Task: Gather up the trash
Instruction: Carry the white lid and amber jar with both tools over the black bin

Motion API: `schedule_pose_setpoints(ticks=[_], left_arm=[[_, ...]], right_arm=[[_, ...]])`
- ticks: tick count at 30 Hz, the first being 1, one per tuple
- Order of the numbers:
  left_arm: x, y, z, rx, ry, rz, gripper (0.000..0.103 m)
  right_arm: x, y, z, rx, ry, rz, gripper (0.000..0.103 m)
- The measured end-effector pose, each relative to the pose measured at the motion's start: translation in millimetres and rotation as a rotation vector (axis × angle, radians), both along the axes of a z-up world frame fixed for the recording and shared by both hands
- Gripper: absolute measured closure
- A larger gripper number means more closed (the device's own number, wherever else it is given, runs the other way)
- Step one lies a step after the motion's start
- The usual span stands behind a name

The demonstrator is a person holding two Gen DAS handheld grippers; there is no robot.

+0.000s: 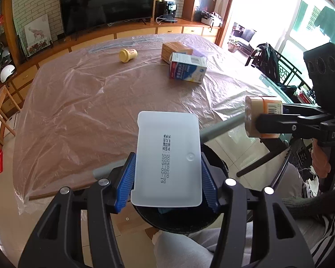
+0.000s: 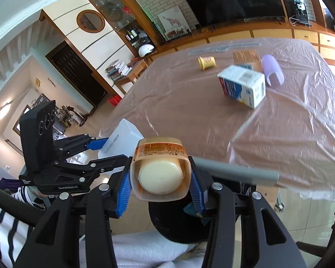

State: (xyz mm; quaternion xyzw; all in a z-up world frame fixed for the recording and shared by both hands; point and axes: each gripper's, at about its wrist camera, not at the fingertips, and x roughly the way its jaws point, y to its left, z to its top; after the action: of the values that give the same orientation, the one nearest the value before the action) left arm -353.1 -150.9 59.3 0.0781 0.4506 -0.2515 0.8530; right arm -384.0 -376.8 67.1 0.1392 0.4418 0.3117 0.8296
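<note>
My left gripper (image 1: 167, 178) is shut on a flat translucent white plastic box (image 1: 167, 158) with printed dates, held above a black bin (image 1: 178, 221) near the table's front edge. My right gripper (image 2: 160, 181) is shut on a clear orange-labelled jar (image 2: 159, 172) with a cream lid, also above the black bin (image 2: 176, 221). The jar also shows in the left wrist view (image 1: 261, 116), and the white box in the right wrist view (image 2: 120, 140). On the table lie a yellow cup (image 1: 127, 55), a blue-and-white carton (image 1: 187, 67) and a brown box (image 1: 175, 51).
The table (image 1: 100, 116) is covered with clear plastic sheeting. A lilac curved plastic piece (image 2: 272, 69) lies by the carton. A grey bar (image 2: 236, 172) runs along the table's near edge. A TV and cabinets stand behind; chairs (image 1: 277, 71) at the right.
</note>
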Motion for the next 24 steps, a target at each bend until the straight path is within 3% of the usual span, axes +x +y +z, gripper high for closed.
schedule_pose_setpoints(ticks=[14,24], left_arm=[[-31.9,-12.2,-23.1,0.041,0.073,-0.071,0.048],[-32.7,-15.1,-44.2,0.071,0.117,-0.079,0.048]], right_arm=[[-21.5,-3.6,-25.5,-0.047,0.083,0.042,0.058],[-22.4,4.3,-39.6,-0.099,0.106,0.075,0.058]])
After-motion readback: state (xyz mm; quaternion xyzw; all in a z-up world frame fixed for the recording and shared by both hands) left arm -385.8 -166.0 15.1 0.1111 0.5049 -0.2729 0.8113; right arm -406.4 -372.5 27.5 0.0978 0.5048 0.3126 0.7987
